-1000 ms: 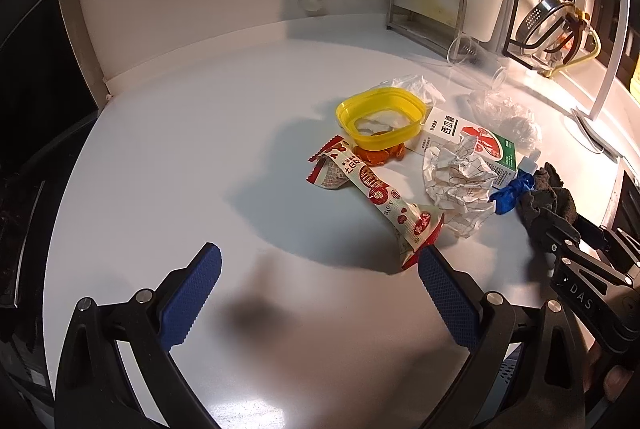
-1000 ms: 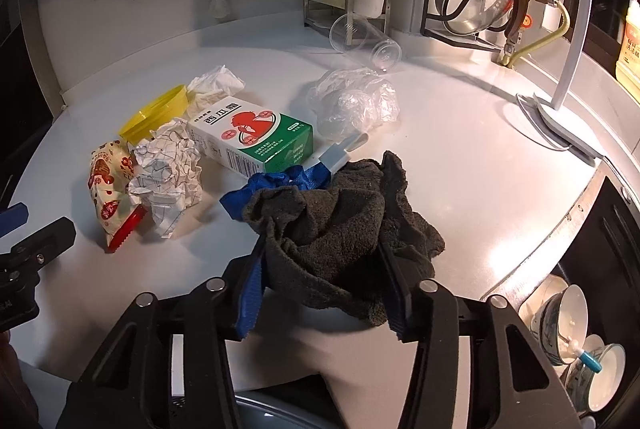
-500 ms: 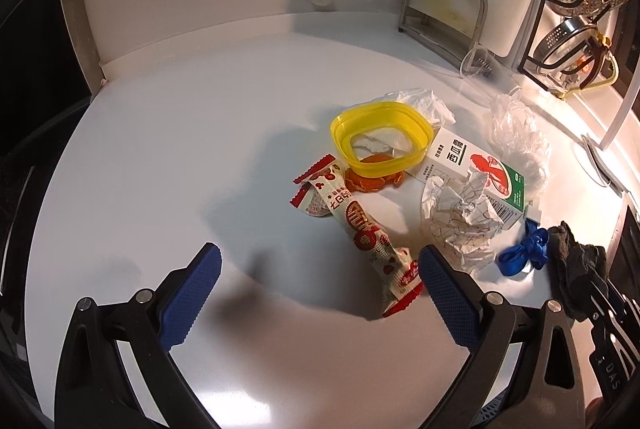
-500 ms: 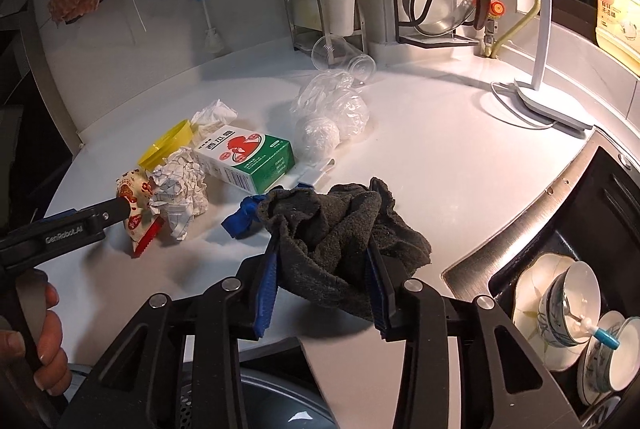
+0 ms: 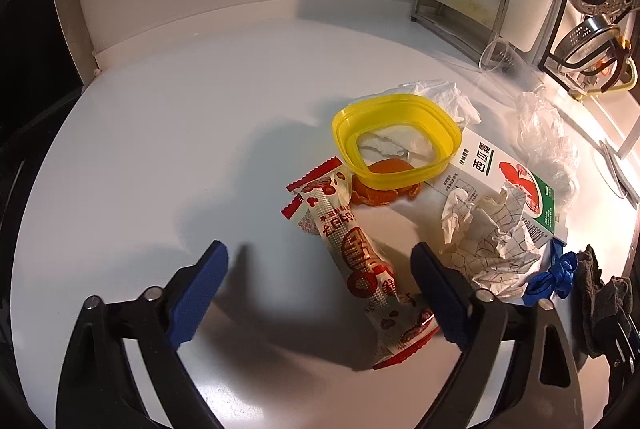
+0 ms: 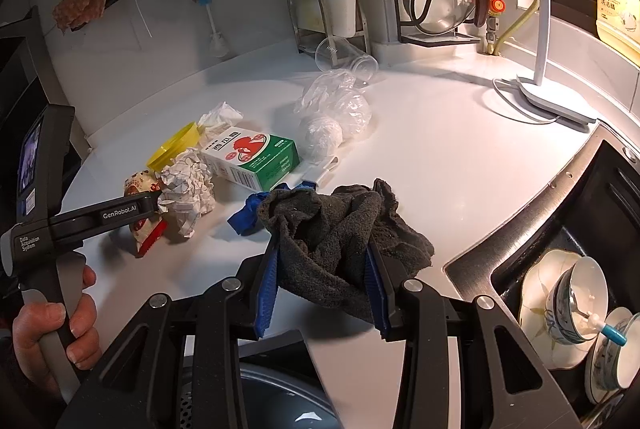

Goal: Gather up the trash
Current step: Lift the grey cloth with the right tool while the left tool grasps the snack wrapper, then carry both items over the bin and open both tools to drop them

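A red-and-white snack wrapper (image 5: 352,253) lies on the white counter (image 5: 180,157) between the jaws of my left gripper (image 5: 318,293), close to the right finger (image 5: 436,297). The jaws are closing and the pads are not pressing on it. Beside it lie crumpled paper (image 5: 488,241), a green-and-white carton (image 5: 508,181), a yellow container (image 5: 396,145) over an orange scrap (image 5: 380,189), and a blue ribbon (image 5: 552,277). My right gripper (image 6: 322,281) is shut on a dark grey cloth (image 6: 340,225) near the counter's front edge.
A clear plastic bag (image 6: 336,109) and a tipped plastic cup (image 6: 344,57) lie behind the carton. A sink with bowls (image 6: 560,301) is at the right, a lamp base (image 6: 552,101) behind it. A round bin (image 6: 260,401) sits below the counter edge. A hand (image 6: 52,325) holds the left gripper.
My left gripper has moved in over the snack wrapper and its jaws have narrowed. The right gripper has drawn back a little with the cloth still in it.
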{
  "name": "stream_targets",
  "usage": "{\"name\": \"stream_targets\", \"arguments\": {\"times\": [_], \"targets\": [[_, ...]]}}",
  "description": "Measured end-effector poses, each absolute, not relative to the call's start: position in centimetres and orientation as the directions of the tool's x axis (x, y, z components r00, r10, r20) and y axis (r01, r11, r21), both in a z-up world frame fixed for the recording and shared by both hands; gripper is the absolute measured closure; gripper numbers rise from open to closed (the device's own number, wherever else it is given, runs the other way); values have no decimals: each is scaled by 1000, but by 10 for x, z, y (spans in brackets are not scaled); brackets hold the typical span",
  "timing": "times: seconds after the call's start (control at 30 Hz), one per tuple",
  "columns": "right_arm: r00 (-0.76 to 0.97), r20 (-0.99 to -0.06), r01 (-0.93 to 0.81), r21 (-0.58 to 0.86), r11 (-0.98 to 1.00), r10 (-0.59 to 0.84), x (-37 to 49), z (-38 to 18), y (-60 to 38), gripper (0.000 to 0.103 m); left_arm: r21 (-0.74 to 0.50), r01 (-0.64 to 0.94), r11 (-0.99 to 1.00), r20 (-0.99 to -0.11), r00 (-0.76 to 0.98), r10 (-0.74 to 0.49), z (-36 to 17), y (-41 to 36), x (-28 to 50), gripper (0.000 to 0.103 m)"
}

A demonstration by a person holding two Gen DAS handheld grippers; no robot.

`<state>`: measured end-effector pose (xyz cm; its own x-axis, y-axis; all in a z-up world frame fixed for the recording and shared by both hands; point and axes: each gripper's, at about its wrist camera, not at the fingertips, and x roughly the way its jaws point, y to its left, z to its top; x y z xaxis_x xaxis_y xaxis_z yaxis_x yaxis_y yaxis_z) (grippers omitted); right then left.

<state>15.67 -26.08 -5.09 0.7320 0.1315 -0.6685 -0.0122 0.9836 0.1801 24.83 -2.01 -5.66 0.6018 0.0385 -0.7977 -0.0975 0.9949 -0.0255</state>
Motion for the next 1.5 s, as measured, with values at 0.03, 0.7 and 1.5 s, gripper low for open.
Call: {"name": "stream_targets", "arguments": {"times": [0.03, 0.7, 1.5], "targets": [[732, -668, -13, 181, 983, 132, 157, -51, -261, 66, -29, -93, 995, -803, 595, 32, -58, -20, 249, 29], [735, -667, -10, 166, 986, 120, 142, -49, -252, 66, -17, -52, 999, -762, 648, 21, -42, -4, 217, 86], [732, -675, 49, 197, 979, 99, 44, -52, -226, 66, -6, 132, 991, -709, 698, -97, -15, -26, 104, 86]]}}
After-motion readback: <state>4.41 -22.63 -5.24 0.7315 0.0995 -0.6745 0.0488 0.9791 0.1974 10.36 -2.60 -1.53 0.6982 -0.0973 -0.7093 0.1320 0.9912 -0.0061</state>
